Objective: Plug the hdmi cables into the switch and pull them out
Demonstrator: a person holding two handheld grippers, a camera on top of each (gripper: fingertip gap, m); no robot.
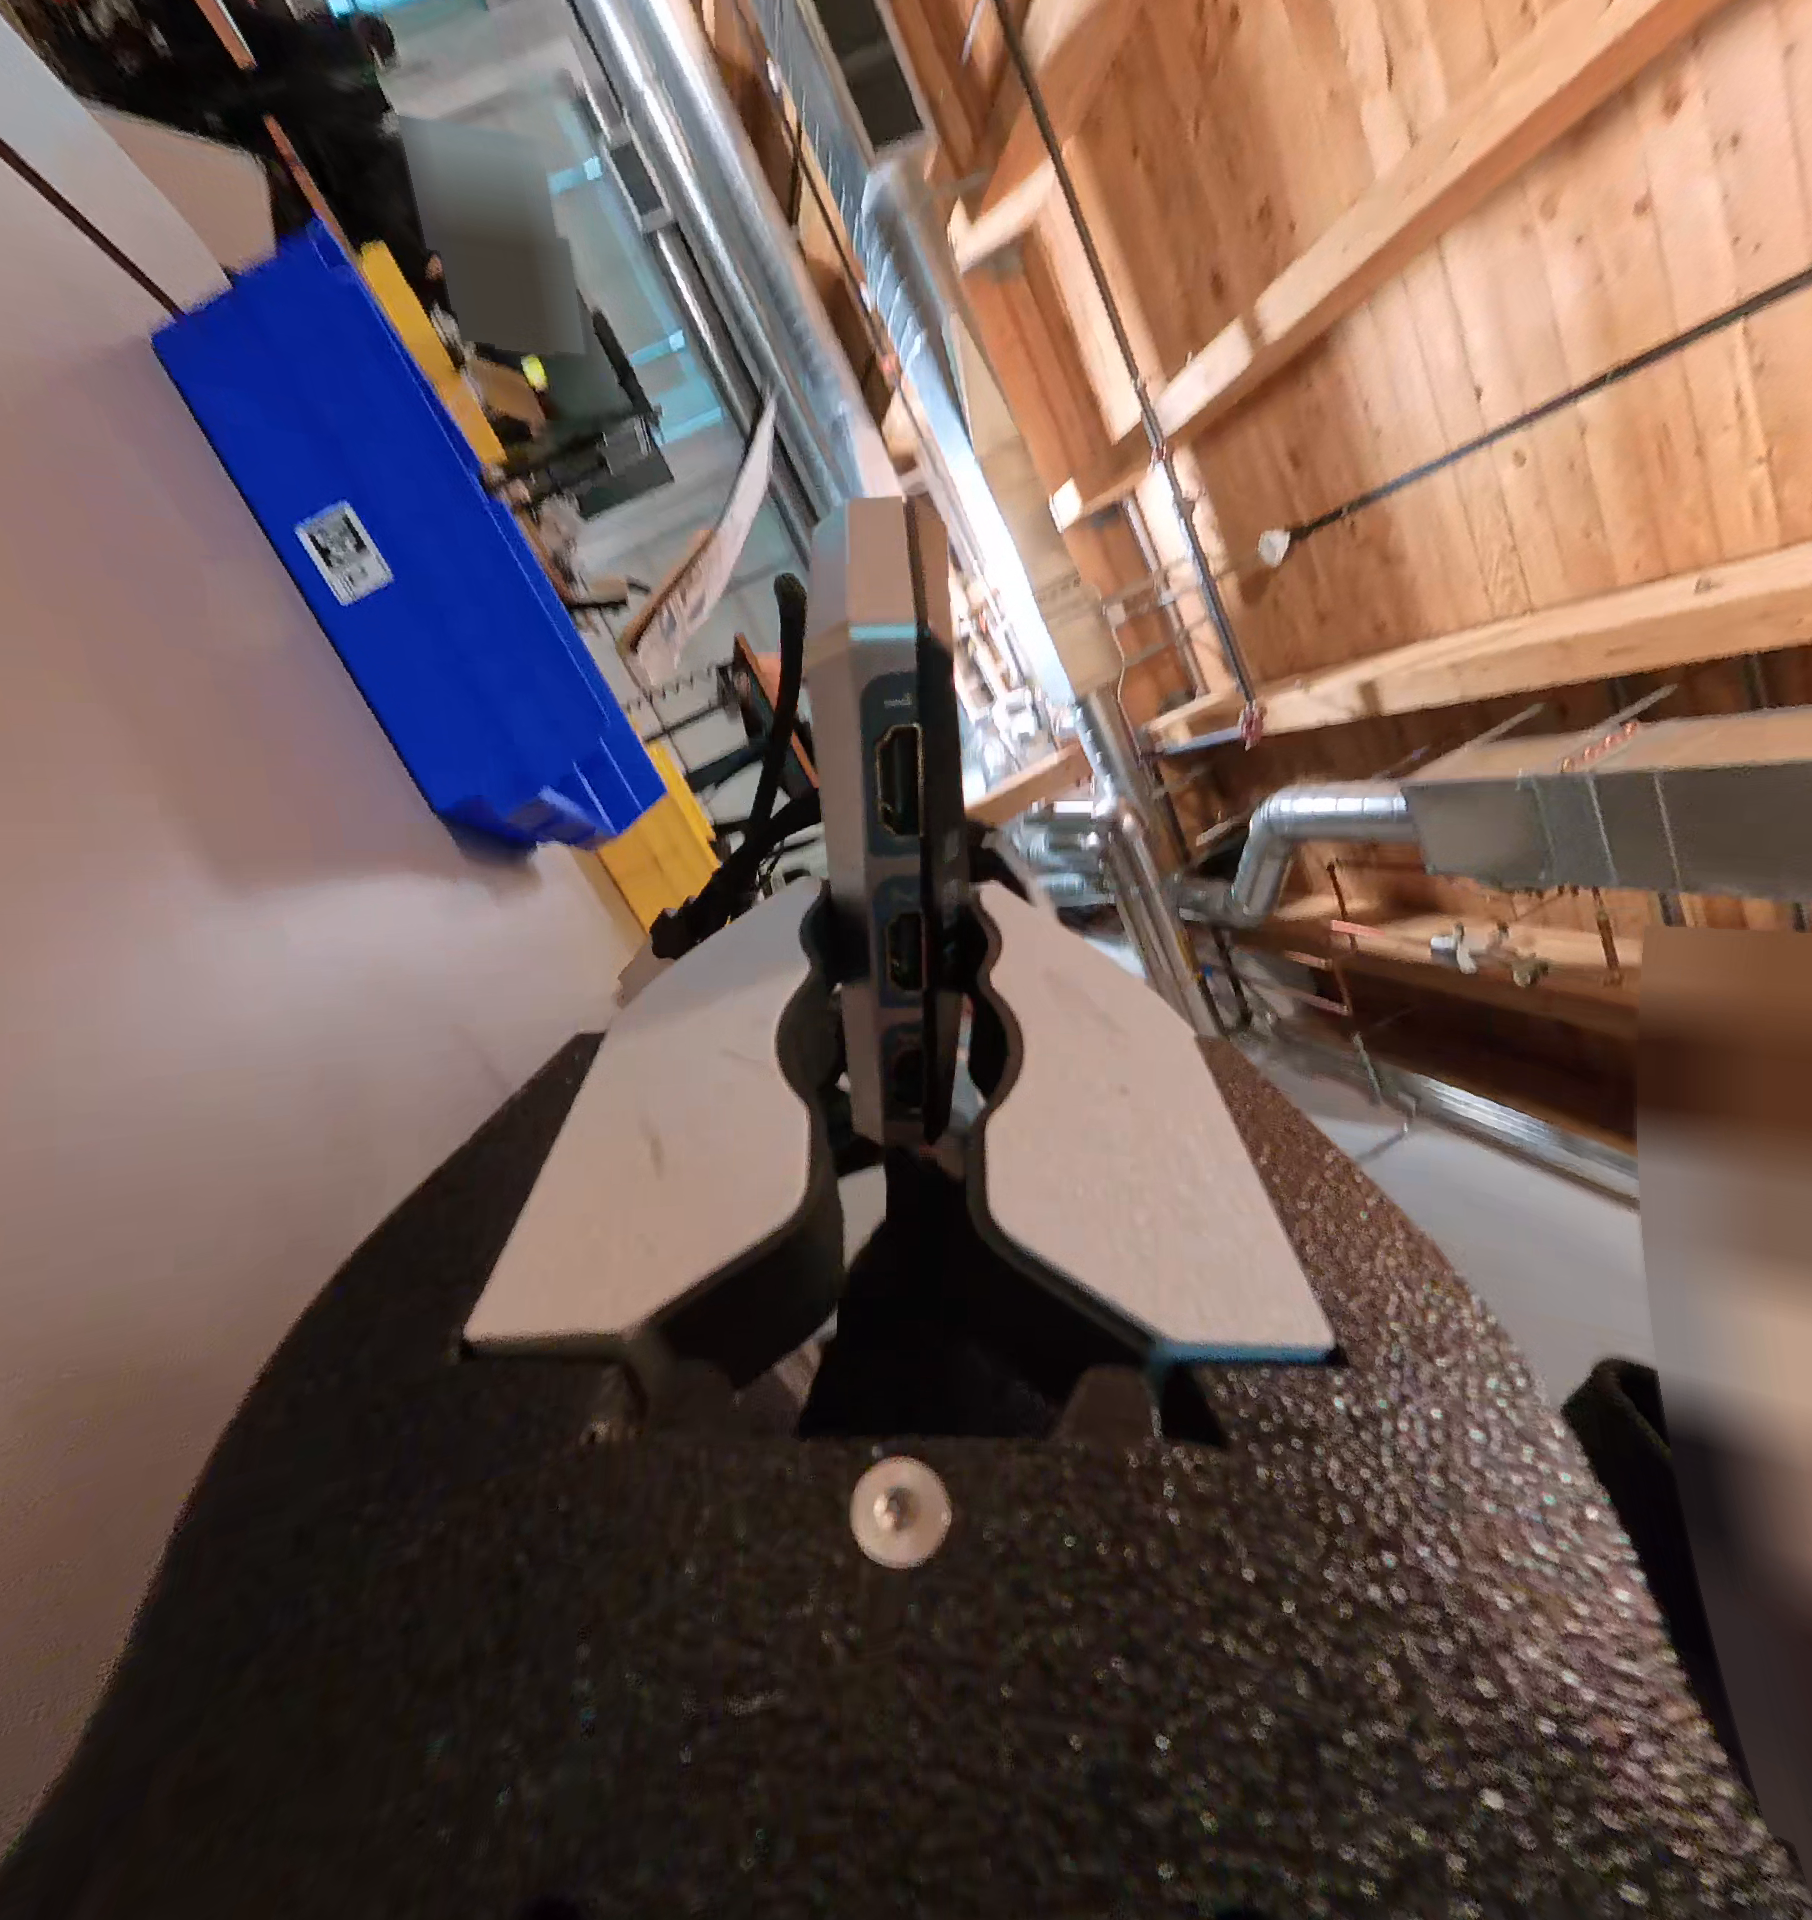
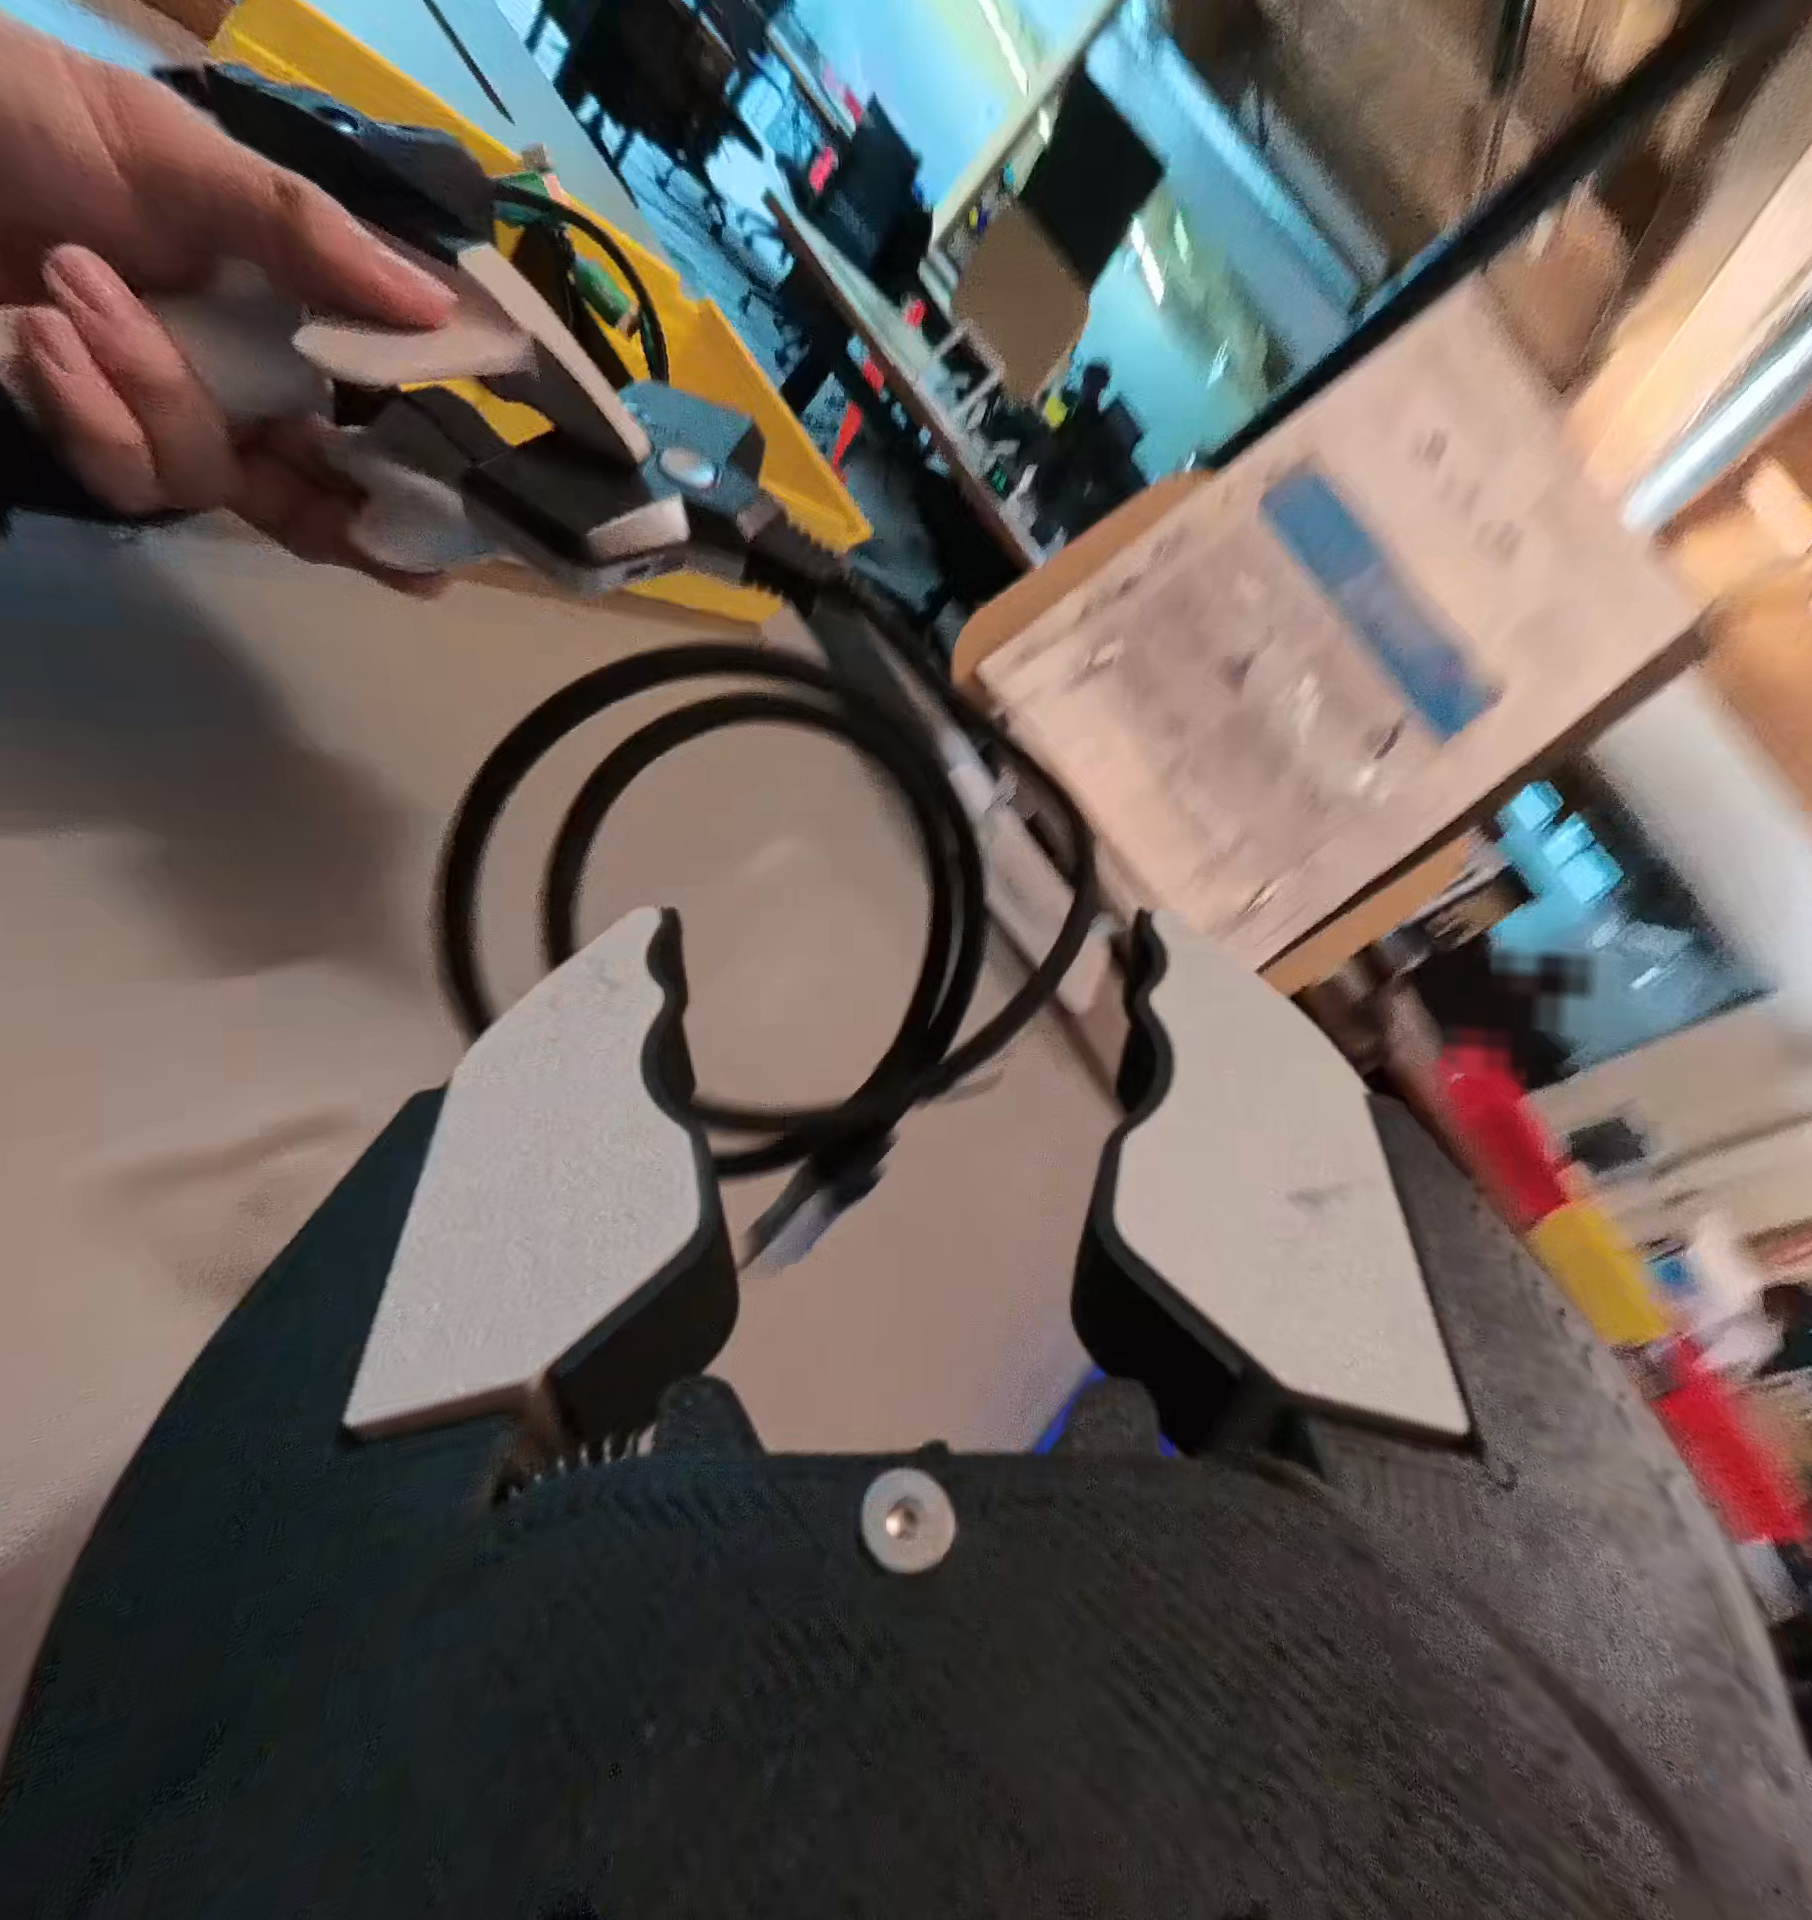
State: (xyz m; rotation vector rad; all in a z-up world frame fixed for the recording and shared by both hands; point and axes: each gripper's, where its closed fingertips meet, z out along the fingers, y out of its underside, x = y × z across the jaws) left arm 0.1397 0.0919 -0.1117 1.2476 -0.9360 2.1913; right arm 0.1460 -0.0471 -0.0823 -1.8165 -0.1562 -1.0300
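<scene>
Blue bin (image 1: 403, 582) sticker (image 1: 344, 552): I cannot read it.
Switch (image 1: 886, 790) port markings: too small.
Cardboard box (image 2: 1328, 665) print: blurred.

1 switch (image 1: 886, 790), 1 cable (image 2: 715, 894), 2 bins (image 1: 403, 582).

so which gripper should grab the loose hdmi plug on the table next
Right. The right gripper is open and empty, with the loose plug on the table just beyond its fingers. The left gripper is shut on the switch, held up off the table.
</scene>
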